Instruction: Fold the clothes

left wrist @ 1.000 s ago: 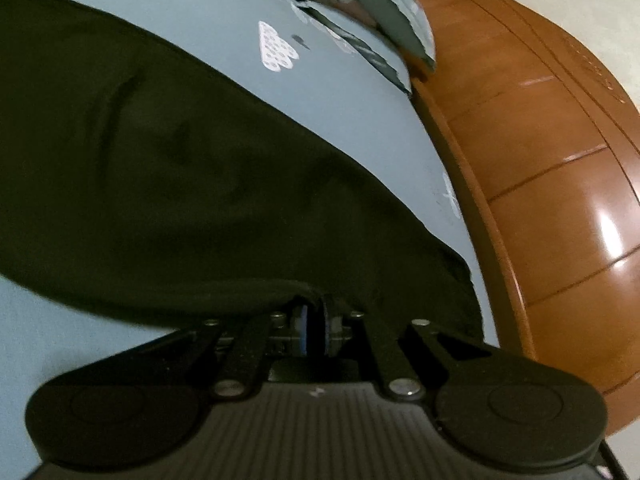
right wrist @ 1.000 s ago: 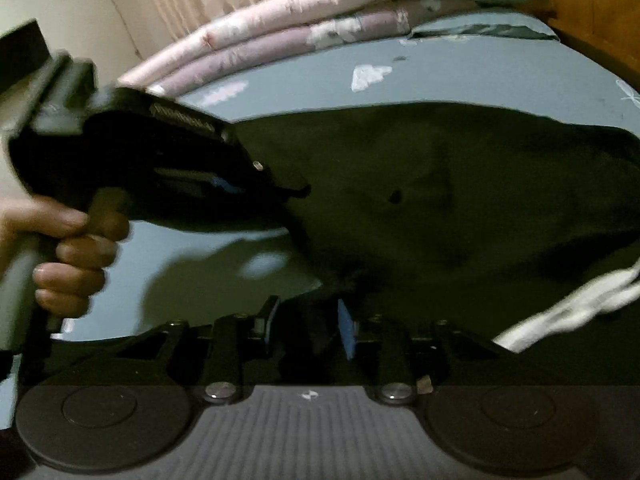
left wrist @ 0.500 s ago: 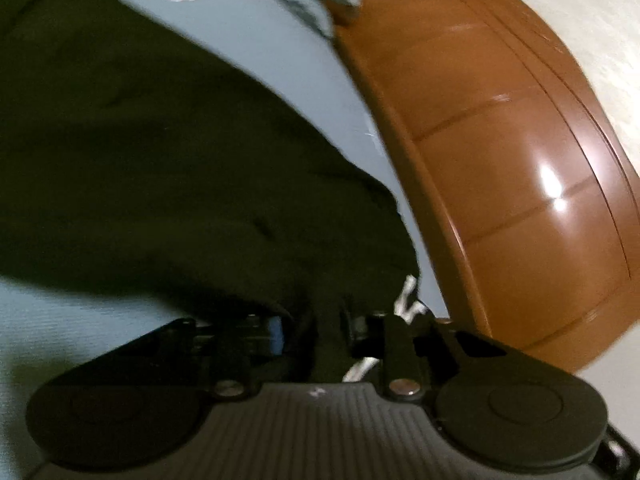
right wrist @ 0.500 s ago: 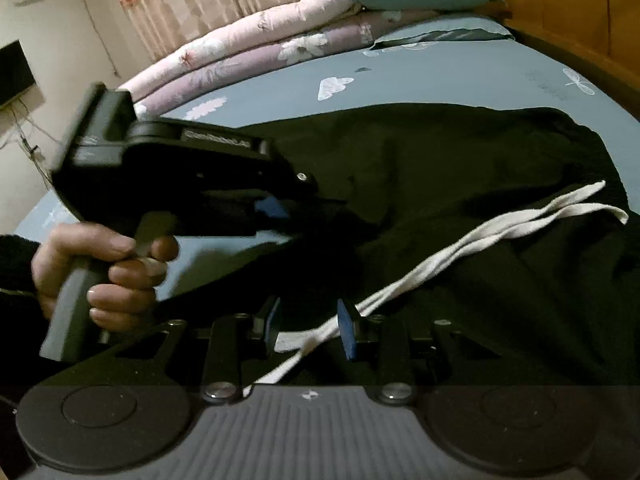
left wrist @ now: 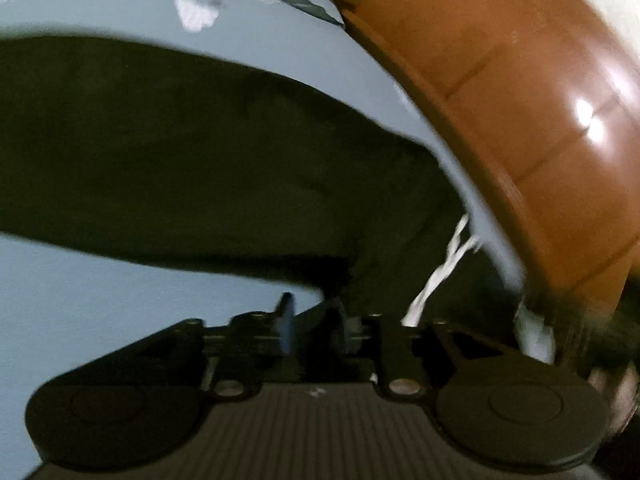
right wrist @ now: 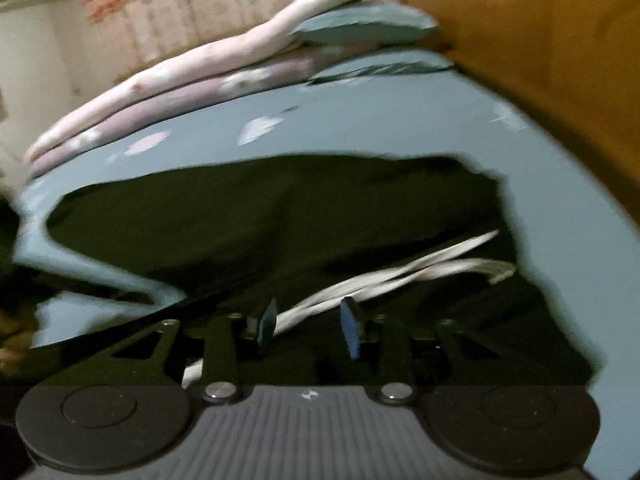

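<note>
A black garment [left wrist: 200, 152] lies spread over the blue bed sheet [left wrist: 100, 300], with its white drawstring [left wrist: 440, 272] trailing at the right. My left gripper [left wrist: 316, 326] hovers at the garment's near edge. Its jaws are opening, and the cloth's edge lies by the right pad without being pinched. In the right wrist view the garment [right wrist: 260, 216] fills the middle. My right gripper [right wrist: 308, 328] is over it with its jaws opening. The drawstring [right wrist: 420, 272] runs from the right down between the blue pads, which do not press on it.
A polished wooden bed board [left wrist: 540, 100] borders the sheet on the right, seen also as the board [right wrist: 540, 40]. Folded pink quilts [right wrist: 180, 80] and a grey-blue pillow [right wrist: 360, 28] are stacked at the far end. Both views are motion-blurred.
My left gripper's pads were clamped on the black cloth and now stand apart from it. In the right wrist view the left gripper and its hand have slid out to the left, and my right jaws have widened.
</note>
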### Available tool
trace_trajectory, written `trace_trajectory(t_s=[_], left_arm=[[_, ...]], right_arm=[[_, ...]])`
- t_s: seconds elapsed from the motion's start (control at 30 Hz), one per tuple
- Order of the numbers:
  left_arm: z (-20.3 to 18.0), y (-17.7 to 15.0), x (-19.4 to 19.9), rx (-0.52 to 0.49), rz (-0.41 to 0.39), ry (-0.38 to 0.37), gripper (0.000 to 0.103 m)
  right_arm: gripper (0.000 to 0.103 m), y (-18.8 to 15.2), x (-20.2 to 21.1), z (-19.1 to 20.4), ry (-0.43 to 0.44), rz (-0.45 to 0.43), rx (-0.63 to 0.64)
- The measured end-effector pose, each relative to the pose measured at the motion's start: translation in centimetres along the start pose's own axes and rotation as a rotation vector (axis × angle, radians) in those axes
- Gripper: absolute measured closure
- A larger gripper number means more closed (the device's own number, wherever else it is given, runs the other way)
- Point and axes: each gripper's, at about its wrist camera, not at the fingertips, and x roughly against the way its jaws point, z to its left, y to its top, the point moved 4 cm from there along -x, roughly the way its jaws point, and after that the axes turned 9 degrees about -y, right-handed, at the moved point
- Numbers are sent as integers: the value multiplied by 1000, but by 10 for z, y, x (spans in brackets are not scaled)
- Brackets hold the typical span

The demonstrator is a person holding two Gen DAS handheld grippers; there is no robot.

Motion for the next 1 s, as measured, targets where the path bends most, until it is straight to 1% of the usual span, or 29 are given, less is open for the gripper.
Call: trace_trajectory(t_s=[0.03, 0.1, 0.13, 0.17, 0.2, 0.27, 0.3, 0.37, 0.47, 0.53, 0.57, 0.63, 0.67, 0.7, 0.73, 0.83, 0.9, 0.93, 1.0], left_arm=[[-6, -2, 3, -42, 12, 26, 70], [-15, -8, 10, -101, 13, 61, 69], [-19, -10, 14, -124, 7, 80, 67], [-23, -11, 15, -135, 1, 94, 64], [-25, -13, 15, -134, -5, 103, 64], [-27, -16, 19, -111, -17, 111, 64], [-29, -16, 20, -102, -24, 117, 64], [-33, -20, 23, -93, -33, 130, 64], [-35, -27, 35, -97, -31, 151, 61], [-34, -33, 41, -110, -31, 176, 59], [-34, -35, 43, -114, -33, 190, 58], [-32, -37, 44, -107, -32, 204, 58], [-32, -38, 45, -102, -35, 205, 58], [-32, -38, 45, -98, -37, 206, 58], [-33, -38, 45, -99, -38, 206, 58], [-36, -37, 43, -106, -37, 206, 58], [-36, -37, 42, -114, -37, 214, 58], [-36, -37, 41, -116, -36, 217, 58], [-35, -38, 42, -117, -36, 220, 58]], right_arm=[[62, 8, -6, -17, -22, -4, -11], [61, 24, -20, -51, -61, -10, -33], [53, 32, -33, -66, -67, -6, -46], [49, 39, -46, -81, -73, -1, -59], [46, 45, -61, -95, -81, 7, -72], [46, 50, -93, -115, -101, 38, -99], [46, 52, -108, -124, -102, 50, -113], [45, 53, -126, -131, -65, 50, -135], [43, 57, -141, -130, -32, 38, -151], [56, 60, -145, -127, -12, 48, -171], [58, 61, -146, -127, -13, 49, -177], [71, 62, -143, -126, -32, 41, -184], [76, 64, -140, -126, -43, 33, -183], [84, 67, -134, -128, -58, 16, -175], [87, 71, -128, -130, -74, 2, -170], [87, 78, -125, -136, -138, -6, -151], [86, 76, -136, -133, -182, 28, -111], [82, 75, -140, -131, -198, 35, -97], [76, 76, -143, -131, -214, 44, -101]])
